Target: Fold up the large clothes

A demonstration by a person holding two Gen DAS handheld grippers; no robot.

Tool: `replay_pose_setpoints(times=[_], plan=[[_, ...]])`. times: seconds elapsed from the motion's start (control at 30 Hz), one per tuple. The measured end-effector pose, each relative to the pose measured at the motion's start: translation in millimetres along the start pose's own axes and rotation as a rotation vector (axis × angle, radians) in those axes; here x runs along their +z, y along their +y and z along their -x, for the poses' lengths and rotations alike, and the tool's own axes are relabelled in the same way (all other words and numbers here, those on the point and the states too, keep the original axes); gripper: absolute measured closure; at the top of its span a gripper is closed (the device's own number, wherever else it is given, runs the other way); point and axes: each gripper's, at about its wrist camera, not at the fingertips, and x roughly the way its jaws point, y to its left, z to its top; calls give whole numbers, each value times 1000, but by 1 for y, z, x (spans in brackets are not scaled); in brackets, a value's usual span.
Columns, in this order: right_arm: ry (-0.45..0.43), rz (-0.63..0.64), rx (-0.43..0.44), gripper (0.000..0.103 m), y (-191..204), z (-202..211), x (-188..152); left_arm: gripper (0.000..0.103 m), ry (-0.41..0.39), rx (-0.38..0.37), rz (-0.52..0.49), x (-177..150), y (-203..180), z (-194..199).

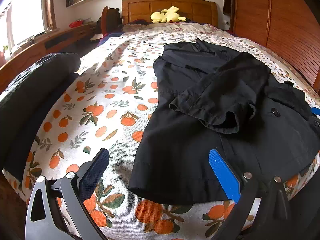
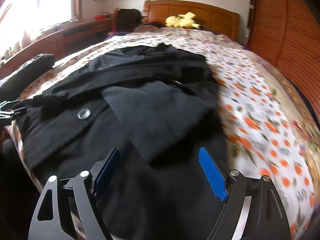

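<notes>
1. One black coat [image 1: 180, 140] of matte woven cloth lies spread on the bed, toward its right half; a sleeve [image 1: 220, 98] with a stitched, gaping cuff is folded across its body.
2. A single round, glossy button [image 2: 84, 113] shows on the front panel.
3. The left gripper [image 1: 159, 172] hovers over the coat's hem edge, blue ribbed pads wide apart — nothing between them.
4. The right gripper [image 2: 159, 170] is likewise spread wide above the cloth, gripping nothing.
5. A second dark bundle [image 1: 36, 84] lies at the bed's left edge, well apart from the coat.
6. The bedspread [image 1: 100, 120] is coarse white weave printed with oranges and leaves.
7. One yellow plush toy [image 1: 167, 15] rests by the panelled wooden headboard [image 1: 170, 6].
</notes>
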Motion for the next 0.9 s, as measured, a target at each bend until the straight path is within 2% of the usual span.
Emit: replay_pose_setpoints(times=[0.2,0.37,0.47,0.5,0.6,0.67,0.73,0.77,0.9], plan=[[38,-44,-73,25,-34,18,-25,3,8,-4,2,0,0,-4],[70,-59,-67,27,-42,17,-40,3,10,-7,4,-1,0,-3],[74,-53,-31,52,-33,16,-37,3,15,-12,8,0,1,-4],[77,-47,-3,64,-29,15,-35,3,17,-13,7,0,1,-4],[75,-18,3,74,-18,14,-31,3,18,-14,2,0,1,-3],[67,-13,2,75,-13,15,-28,3,18,-17,-1,0,2,-2],[63,-6,-5,75,-11,16,-28,12,18,-41,-5,0,3,1],[63,-5,-8,75,-10,15,-28,24,29,-69,-3,0,4,2],[64,-7,-7,74,-10,14,-29,42,36,-86,2,0,10,6]])
